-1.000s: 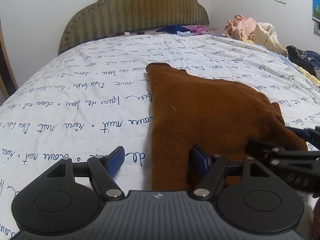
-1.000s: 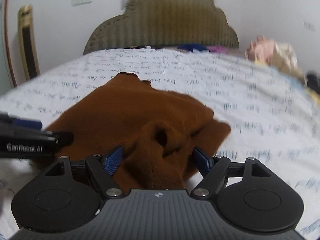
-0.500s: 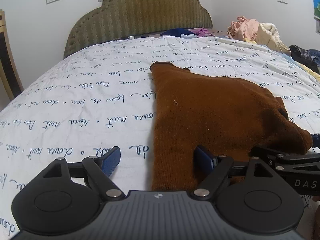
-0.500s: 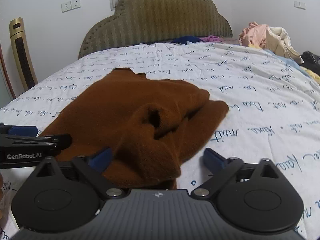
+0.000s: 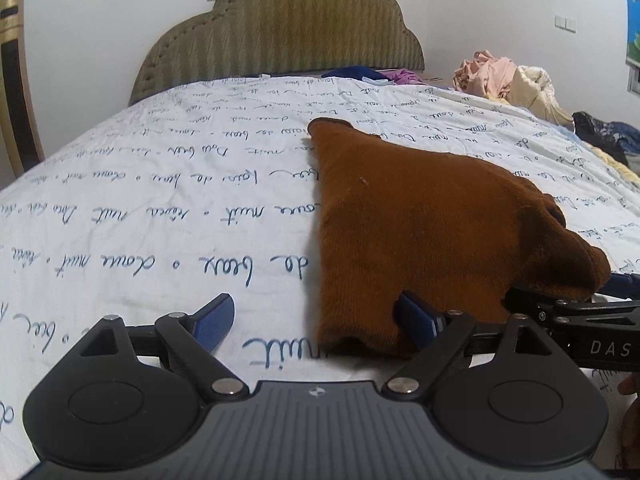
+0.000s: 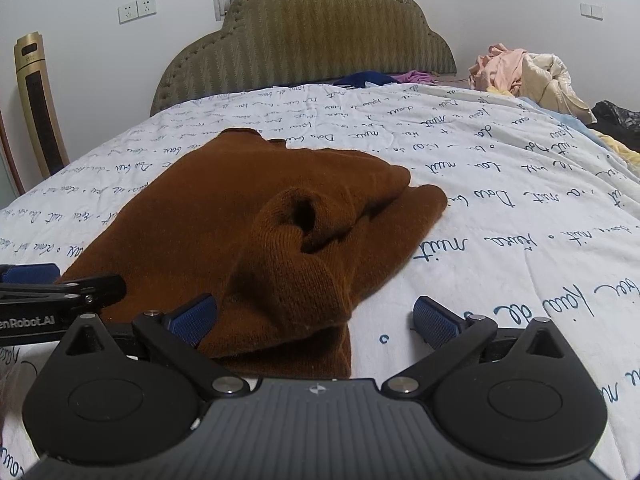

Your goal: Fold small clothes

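Observation:
A brown knitted garment (image 5: 420, 216) lies folded on the white bedsheet with blue script (image 5: 140, 220). My left gripper (image 5: 314, 320) hovers low at the garment's near left corner, its jaws opening. That corner lies between the pads without being pressed, and the right fingertip (image 5: 416, 318) rests by the cloth. In the right wrist view the garment (image 6: 240, 208) shows a bunched sleeve fold on top. My right gripper (image 6: 314, 320) stands over the garment's near right edge with jaws opening wide; cloth lies loose between them. Each gripper shows at the edge of the other's view.
A padded olive headboard (image 5: 280, 32) closes the far end of the bed. A heap of pink and cream clothes (image 5: 508, 80) and dark clothes (image 5: 600, 132) lie at the far right. Blue and purple garments (image 6: 376, 78) lie by the headboard. A gold tower appliance (image 6: 38, 104) stands left.
Both grippers' jaws have spread wider. The right gripper let go of the bunched cloth, which now rests on the bed. Both grippers drew back slightly toward the near edge.

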A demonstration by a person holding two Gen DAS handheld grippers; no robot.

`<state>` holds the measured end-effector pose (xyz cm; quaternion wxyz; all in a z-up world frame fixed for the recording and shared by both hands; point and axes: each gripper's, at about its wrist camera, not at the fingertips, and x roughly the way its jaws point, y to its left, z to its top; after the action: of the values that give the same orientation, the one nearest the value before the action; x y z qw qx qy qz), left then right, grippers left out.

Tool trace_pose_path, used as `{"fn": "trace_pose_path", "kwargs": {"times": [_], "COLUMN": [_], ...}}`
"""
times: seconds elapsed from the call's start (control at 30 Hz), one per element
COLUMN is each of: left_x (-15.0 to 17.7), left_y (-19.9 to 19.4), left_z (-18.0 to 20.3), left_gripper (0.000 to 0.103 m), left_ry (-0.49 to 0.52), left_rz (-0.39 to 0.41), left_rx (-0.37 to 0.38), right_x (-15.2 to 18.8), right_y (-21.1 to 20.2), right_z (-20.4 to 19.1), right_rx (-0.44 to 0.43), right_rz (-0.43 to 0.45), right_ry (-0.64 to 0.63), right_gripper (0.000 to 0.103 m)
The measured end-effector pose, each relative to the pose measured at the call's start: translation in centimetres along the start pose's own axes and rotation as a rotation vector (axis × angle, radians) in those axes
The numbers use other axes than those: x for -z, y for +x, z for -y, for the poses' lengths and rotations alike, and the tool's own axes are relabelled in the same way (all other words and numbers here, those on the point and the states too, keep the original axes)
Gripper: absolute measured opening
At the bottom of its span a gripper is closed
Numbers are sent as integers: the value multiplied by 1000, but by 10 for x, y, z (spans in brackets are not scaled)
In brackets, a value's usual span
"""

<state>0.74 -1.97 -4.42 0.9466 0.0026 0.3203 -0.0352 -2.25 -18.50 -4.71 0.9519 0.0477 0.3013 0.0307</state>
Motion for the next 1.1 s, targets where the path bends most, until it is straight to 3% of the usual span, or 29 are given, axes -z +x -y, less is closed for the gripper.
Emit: {"fn": "trace_pose_path", "kwargs": {"times": [0.43,0.8,0.9,1.1], "left_x": [15,24,26,27], "left_y": [-17,-20,-17,-16], "left_z": [3,5,4,4], "left_gripper": [93,96,101,103], "left_ry": [33,50,39,30], "left_rz": [27,-18,-26,-32], "left_rx": [-47,-72,-79,-81], "right_x": [8,18,20,19], "right_y": [-11,-19,-20,-18], "right_z": [-7,-25,-30,-26], "right_rx": [19,60,71,57], "right_rz": [-3,-45,-38,-48], "right_ry": [-28,-107,-133,-108], "right_gripper": [103,103,103,103]}}
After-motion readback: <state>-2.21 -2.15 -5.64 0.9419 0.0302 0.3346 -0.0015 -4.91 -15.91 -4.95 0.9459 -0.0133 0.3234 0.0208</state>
